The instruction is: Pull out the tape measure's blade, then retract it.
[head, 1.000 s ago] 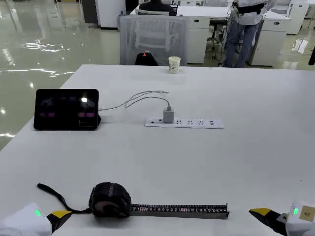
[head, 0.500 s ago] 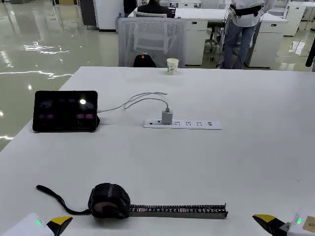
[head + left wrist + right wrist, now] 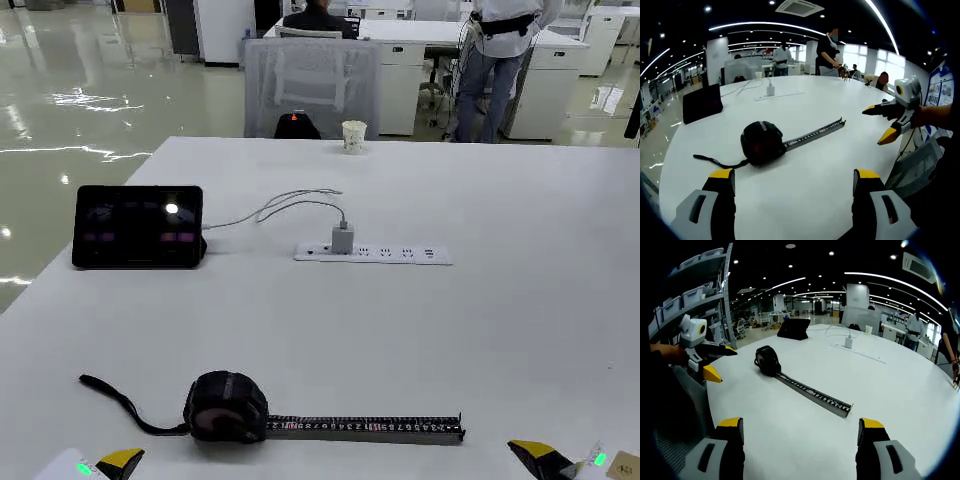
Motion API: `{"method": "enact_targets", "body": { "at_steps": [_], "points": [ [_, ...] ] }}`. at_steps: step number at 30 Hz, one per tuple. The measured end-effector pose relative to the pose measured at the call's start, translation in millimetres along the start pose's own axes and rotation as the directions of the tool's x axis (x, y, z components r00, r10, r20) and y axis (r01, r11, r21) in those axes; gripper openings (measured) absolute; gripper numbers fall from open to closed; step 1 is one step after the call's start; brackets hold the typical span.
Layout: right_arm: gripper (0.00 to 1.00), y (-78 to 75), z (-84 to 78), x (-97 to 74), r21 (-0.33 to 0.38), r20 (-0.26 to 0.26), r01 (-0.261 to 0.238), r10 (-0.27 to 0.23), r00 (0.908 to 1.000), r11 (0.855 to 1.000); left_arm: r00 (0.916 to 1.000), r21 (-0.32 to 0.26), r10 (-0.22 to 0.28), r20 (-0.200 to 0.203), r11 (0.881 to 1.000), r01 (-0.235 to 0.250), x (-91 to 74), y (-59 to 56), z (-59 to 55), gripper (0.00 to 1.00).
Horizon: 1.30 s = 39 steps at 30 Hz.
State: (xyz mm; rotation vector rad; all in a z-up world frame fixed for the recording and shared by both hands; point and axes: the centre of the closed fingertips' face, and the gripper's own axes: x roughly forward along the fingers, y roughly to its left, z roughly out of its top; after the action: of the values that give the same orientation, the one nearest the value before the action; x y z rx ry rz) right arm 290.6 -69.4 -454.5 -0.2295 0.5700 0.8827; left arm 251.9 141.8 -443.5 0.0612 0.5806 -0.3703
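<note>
Black tape measure [image 3: 225,407] lay on the bench [image 3: 500,330], well to the near side of the power strip [image 3: 375,253], its blade [image 3: 365,428] pulled out, retraction not yet done, left gripper [image 3: 795,175] and right gripper [image 3: 800,423] empty, fingers apart.

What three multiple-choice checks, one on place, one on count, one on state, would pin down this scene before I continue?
1. The tape measure case lies:
A) at the blade's left end in the head view
B) at its right end
C) on the floor

2. The power strip holds:
A) nothing plugged in
B) one charger
C) three chargers

3. The blade is:
A) fully retracted
B) pulled out, flat on the table
C) lifted in the air

Answers:
1 A, the case sits left of the numbered strip.
2 B, a single charger with its cable stands on the strip.
3 B, the blade stretches from the case along the tabletop.
</note>
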Motion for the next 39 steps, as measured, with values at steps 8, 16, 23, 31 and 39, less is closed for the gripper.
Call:
{"method": "enact_targets", "body": {
  "at_steps": [8,16,23,31,39],
  "points": [
    [0.99,3.5,5.4,0.2,0.020,0.022,0.023,-0.024,0.9995,1.000,0.9998,-0.012,0.019,0.009,1.000,-0.019,-0.8,-2.7,2.3,0.99],
    [0.99,6.6,3.1,-0.8,0.035,0.017,0.038,-0.039,0.9991,0.999,0.9991,-0.018,0.037,0.021,0.999,-0.036,-1.6,-6.5,3.2,0.99],
    [0.99,14.5,6.1,-0.6,0.065,0.029,0.051,-0.053,0.9981,0.997,0.9976,-0.045,0.060,0.034,0.997,-0.058,-2.3,-12.3,5.4,0.99],
    [0.99,22.3,14.4,-0.4,0.096,0.051,0.078,-0.083,0.9952,0.992,0.9942,-0.076,0.104,0.026,0.992,-0.102,-4.4,-9.4,3.0,0.99],
    [0.99,24.5,16.9,-0.7,0.134,0.060,0.099,-0.108,0.9923,0.986,0.9918,-0.095,0.125,0.027,0.988,-0.122,-7.5,-9.8,3.2,0.99]
  ]
}}
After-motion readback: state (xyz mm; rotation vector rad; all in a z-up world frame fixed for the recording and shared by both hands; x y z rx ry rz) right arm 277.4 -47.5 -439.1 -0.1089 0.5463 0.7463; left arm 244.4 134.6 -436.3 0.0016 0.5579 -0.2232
